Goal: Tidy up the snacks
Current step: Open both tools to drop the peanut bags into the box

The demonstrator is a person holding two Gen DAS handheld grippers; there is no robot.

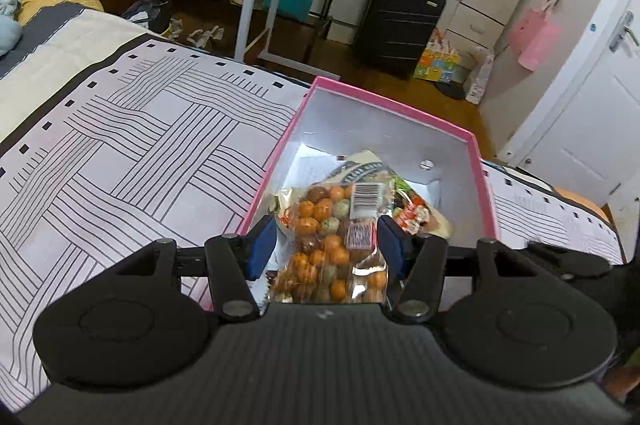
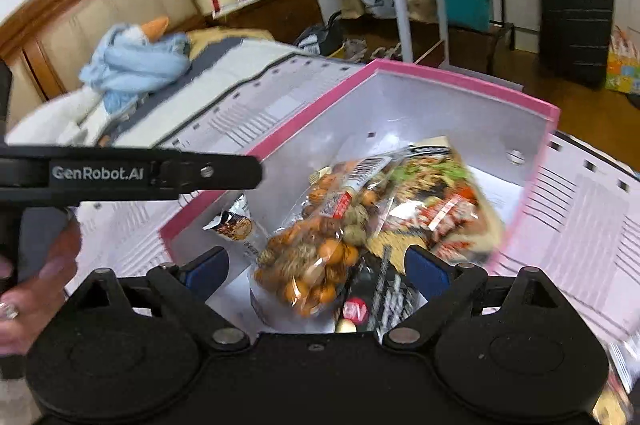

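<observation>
Bag position: the clear bag of orange and brown balls (image 1: 328, 245) lies in the pink box (image 1: 394, 107), which sits on the bed cover (image 1: 120, 145); in my left wrist view the bag runs from 6 up to 12 o'clock between the fingers

Left gripper (image 1: 326, 245): blue pads (image 1: 260, 247) stand either side of the bag, partly open; I see a thin gap at each pad, so I judge it not gripped, though I cannot rule out a light touch

Right gripper (image 2: 316, 271): jaws wide apart and holding nothing; the same bag (image 2: 316, 257) sits between them, slanting toward 1 o'clock

Nearer hand: the left, I judge; its pads bracket the bag across the short axis

Neighbours: a red and green snack packet (image 2: 436, 201) overlaps the bag at 2 o'clock; a black packet (image 2: 384, 297) lies under it at 5 o'clock; a small sachet (image 2: 232, 225) at 9 o'clock

Edges: box wall close at 9 o'clock of the left pad; far wall well apart at 12

Open room: bare box floor toward 12 o'clock; straight up is free
</observation>
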